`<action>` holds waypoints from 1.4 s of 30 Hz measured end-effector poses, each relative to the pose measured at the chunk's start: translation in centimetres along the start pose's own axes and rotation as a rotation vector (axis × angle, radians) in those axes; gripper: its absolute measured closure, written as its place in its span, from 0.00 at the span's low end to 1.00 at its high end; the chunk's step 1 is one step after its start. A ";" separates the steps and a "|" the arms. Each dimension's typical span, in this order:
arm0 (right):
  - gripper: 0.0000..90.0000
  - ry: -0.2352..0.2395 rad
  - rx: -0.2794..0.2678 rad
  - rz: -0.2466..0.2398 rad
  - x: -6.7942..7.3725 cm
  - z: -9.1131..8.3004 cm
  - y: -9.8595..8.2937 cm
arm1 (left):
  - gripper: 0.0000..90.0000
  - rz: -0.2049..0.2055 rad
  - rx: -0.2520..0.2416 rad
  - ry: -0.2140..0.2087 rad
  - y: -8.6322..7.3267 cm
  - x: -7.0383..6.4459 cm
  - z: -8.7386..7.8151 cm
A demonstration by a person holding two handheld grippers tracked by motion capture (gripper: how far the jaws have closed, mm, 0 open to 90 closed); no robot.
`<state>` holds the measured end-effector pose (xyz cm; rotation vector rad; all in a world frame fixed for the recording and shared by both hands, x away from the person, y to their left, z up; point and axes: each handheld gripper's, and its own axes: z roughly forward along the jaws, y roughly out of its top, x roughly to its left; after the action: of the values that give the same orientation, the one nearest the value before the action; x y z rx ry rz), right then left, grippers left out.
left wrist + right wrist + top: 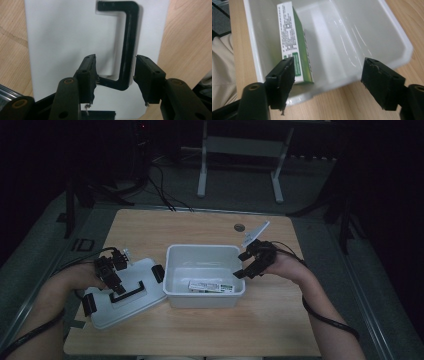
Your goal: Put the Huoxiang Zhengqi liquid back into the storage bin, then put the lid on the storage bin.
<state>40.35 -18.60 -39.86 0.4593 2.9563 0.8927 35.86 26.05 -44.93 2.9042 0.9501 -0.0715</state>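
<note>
Hovering left tool [115, 75], spread, jaws straddling black handle [127, 45] on white lid [125, 292] lying on worktop [200, 330]. Right tool [327, 80] gaping wide over white bin [172, 265] holding green box [294, 42].

One wooden table [280, 330]. On it sits one white tub [172, 270], and inside that lies one green-and-white box [211, 286]. Beside the tub rests one white lid [145, 270], which carries one black handle [127, 292] and two black clips [158, 273], one at each end. Two grippers are over the table, the left gripper [114, 279] and the right gripper [246, 265], each with two black jaws. One small round disc [239, 227] sits near the table's far edge.
</note>
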 end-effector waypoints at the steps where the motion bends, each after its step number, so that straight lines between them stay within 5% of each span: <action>1: 0.21 -0.002 -0.013 0.021 -0.3 -0.4 -0.6 | 0.55 0.001 -0.008 -0.001 0.1 -0.1 -0.5; 13: 0.18 -0.080 -0.044 0.067 -1.4 -2.0 -3.9 | 0.53 0.011 0.001 0.001 -0.2 -0.7 -0.2; 22: 0.18 -0.120 -0.043 0.116 -1.9 -1.8 -6.0 | 0.53 -0.003 -0.047 -0.026 -0.7 -1.5 -0.3; 42: 0.18 -0.101 -0.047 0.164 -2.1 -0.5 -8.0 | 0.48 0.035 -0.055 0.022 0.3 -3.1 2.7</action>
<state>40.15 -25.85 -43.92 0.7299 2.8327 0.9207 33.50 23.70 -47.39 2.8760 0.8892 -0.0103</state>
